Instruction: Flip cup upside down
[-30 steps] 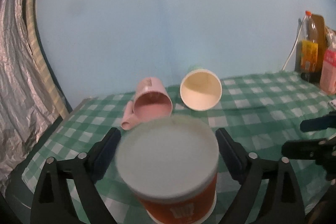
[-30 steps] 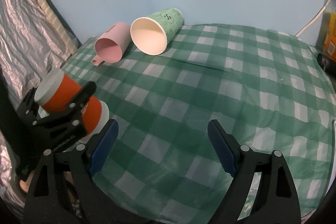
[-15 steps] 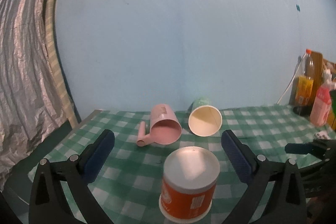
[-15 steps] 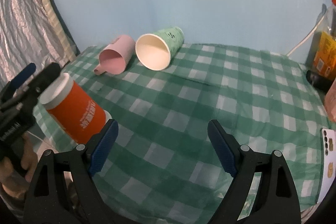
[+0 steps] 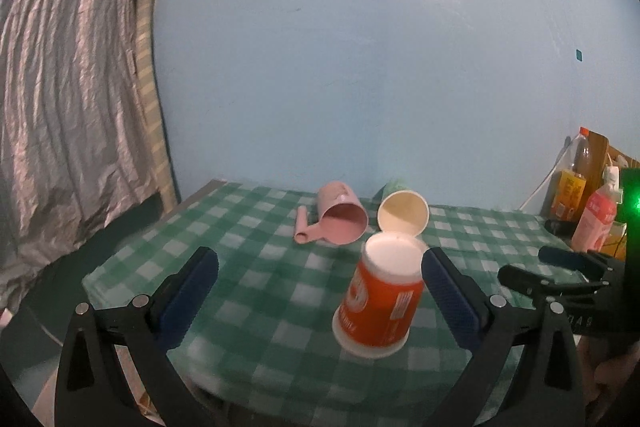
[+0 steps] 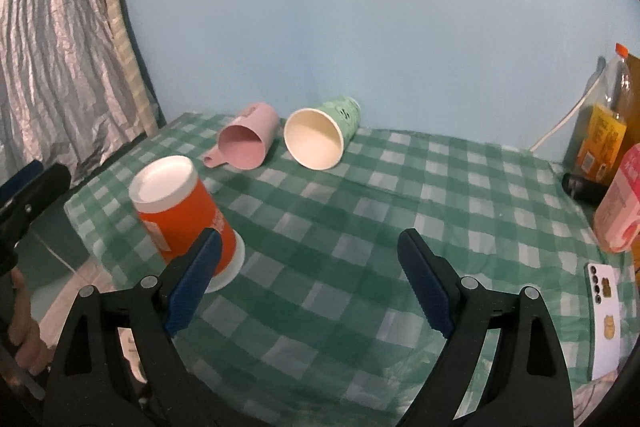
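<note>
An orange paper cup [image 5: 380, 299] stands upside down on the green checked tablecloth [image 5: 260, 267], white base up, rim on the cloth; it also shows in the right wrist view [image 6: 186, 211]. My left gripper [image 5: 320, 299] is open and empty, pulled back from the cup. My right gripper [image 6: 308, 279] is open and empty over the cloth; it shows at the right of the left wrist view [image 5: 560, 267]. A pink mug [image 5: 340, 219] and a green paper cup [image 5: 402, 213] lie on their sides at the back.
Bottles [image 6: 600, 131] and a pink carton [image 6: 620, 207] stand at the right by a white cable. A phone [image 6: 604, 315] lies at the front right. A silver curtain [image 5: 60, 107] hangs left. The table's left edge is close to the orange cup.
My left gripper has let go of the orange cup and drawn back and up. The cup now stands upside down on the cloth. My right gripper has tilted up a little.
</note>
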Demonstrator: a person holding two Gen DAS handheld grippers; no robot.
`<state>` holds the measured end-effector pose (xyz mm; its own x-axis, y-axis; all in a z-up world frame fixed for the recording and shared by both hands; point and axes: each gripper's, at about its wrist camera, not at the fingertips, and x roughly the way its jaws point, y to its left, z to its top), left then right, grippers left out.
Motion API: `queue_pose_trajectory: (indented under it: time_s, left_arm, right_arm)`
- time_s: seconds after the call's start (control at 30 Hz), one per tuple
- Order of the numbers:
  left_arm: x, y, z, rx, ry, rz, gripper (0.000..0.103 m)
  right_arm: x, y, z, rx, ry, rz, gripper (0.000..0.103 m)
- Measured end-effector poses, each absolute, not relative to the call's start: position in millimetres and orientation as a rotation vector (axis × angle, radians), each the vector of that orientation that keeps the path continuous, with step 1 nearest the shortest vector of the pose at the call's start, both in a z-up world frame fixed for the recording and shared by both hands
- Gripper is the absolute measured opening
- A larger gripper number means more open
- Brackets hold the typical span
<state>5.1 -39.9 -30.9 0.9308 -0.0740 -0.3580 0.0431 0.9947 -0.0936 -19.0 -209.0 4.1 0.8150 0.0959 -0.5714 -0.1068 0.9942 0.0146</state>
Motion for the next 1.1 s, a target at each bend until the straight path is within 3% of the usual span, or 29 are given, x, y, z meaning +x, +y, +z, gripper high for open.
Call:
queue_pose_trajectory:
  time_s: [0.43,1.1]
  left_arm:
    - [-22,-32,-40,-0.061,0.356,0.021,0.103]
    - [-36,-29,-38,-0.055,0.36,0.02,0.103]
  right_arm:
    - [-47,-192,19,-0.04,0.508,0.094,0.089]
    - [-52,-192,20,-0.024,0.5,0.082,0.089]
